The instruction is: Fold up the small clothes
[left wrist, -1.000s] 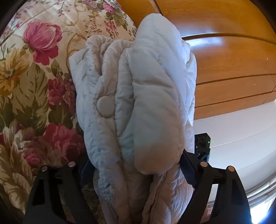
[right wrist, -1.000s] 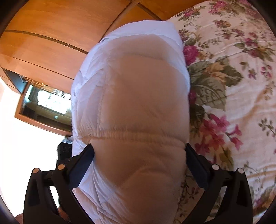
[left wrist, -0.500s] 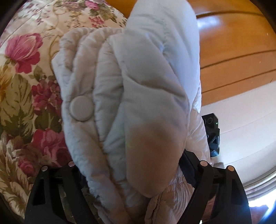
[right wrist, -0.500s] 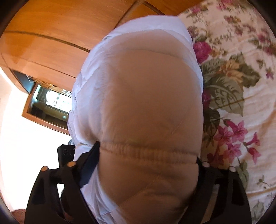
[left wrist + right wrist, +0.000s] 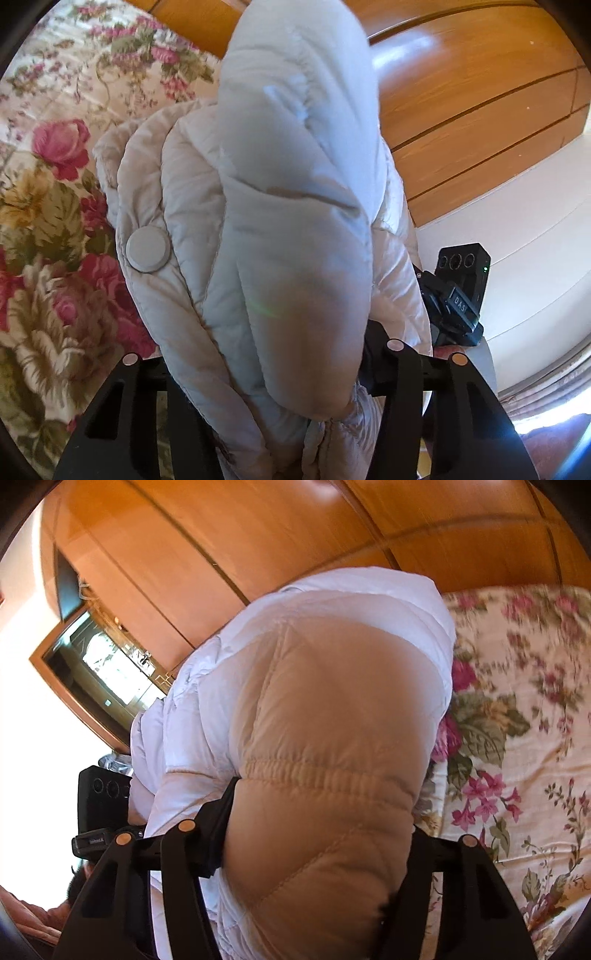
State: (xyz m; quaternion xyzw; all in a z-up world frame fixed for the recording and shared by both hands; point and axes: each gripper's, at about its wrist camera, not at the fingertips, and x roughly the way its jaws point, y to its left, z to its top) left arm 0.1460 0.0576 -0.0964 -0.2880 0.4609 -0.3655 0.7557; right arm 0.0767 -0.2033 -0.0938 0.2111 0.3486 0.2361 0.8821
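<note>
A puffy white quilted jacket (image 5: 288,184) with a round snap button (image 5: 147,249) fills the left wrist view, bunched and lifted off the floral bedspread (image 5: 48,184). My left gripper (image 5: 273,354) has its jaws closing on the thick fabric, which bulges over the fingers and hides the pads. In the right wrist view the same jacket (image 5: 314,701) swells between the jaws of my right gripper (image 5: 325,812), also closing. Its left finger (image 5: 221,812) presses into the padding; the other finger is buried under fabric.
Wooden wardrobe panels (image 5: 461,92) rise behind the bed, seen again as wooden doors (image 5: 258,535). A framed mirror (image 5: 110,664) hangs at the left. The other hand's black camera housing (image 5: 461,273) sits close beside the jacket. The flowered bedspread (image 5: 517,701) spreads to the right.
Both grippers have squeezed in on the jacket and lifted it. The views have rolled, and the right one has swung so more wardrobe and less bed shows.
</note>
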